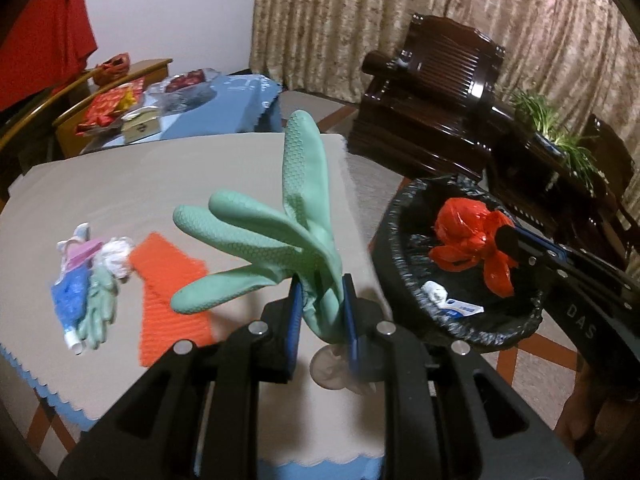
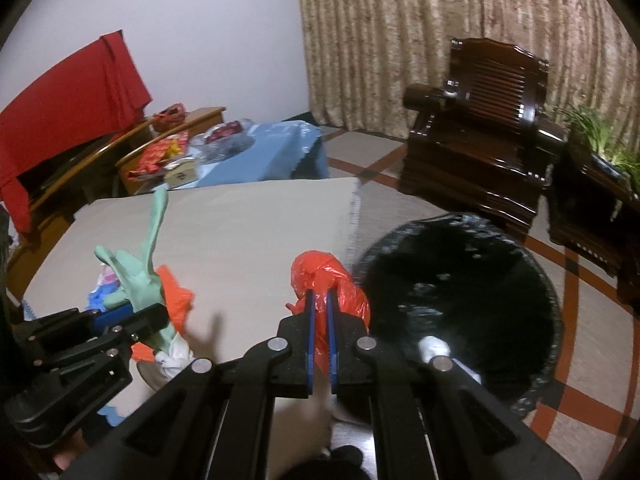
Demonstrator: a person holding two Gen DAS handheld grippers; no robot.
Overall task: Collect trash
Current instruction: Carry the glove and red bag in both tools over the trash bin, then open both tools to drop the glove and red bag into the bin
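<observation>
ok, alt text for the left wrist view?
The left gripper holds a green rubber glove upright above a beige table. On the right, the right gripper holds a red plastic bag over a black-lined bin. More trash lies on the table.

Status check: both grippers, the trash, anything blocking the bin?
Left gripper shut on green glove. Right gripper shut on red bag, at the bin. Bin mouth clear. More trash on the table.
</observation>
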